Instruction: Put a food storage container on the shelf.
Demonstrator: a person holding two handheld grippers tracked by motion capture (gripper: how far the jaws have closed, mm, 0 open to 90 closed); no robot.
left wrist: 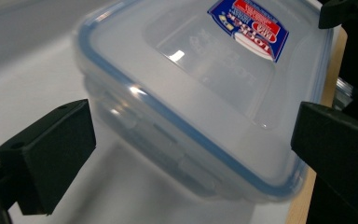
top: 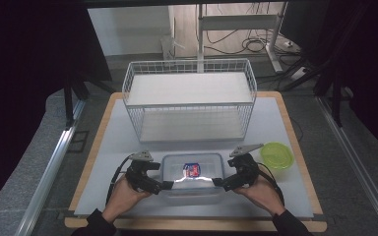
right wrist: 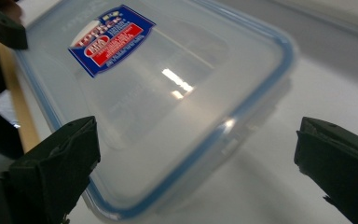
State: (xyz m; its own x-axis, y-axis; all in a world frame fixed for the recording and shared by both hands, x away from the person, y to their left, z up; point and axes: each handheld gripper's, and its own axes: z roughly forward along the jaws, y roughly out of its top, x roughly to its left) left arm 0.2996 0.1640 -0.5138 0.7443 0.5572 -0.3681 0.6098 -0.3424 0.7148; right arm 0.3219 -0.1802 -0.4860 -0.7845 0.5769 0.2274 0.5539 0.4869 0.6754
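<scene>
High view | lidded food container (top: 193,173) at counter's near edge | your left hand-held gripper (top: 168,185) and right hand-held gripper (top: 217,182) both spread, flanking its ends, likely to lift it evenly.

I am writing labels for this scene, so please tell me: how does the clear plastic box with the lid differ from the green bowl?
The clear plastic box is rectangular; the green bowl is round. The box is colourless with a blue-edged lid and a red and blue sticker; the bowl is yellow-green with no lid. The box sits between the left gripper and the right gripper; the bowl stands apart, beyond the right one. Both rest on the table and look translucent.
</scene>
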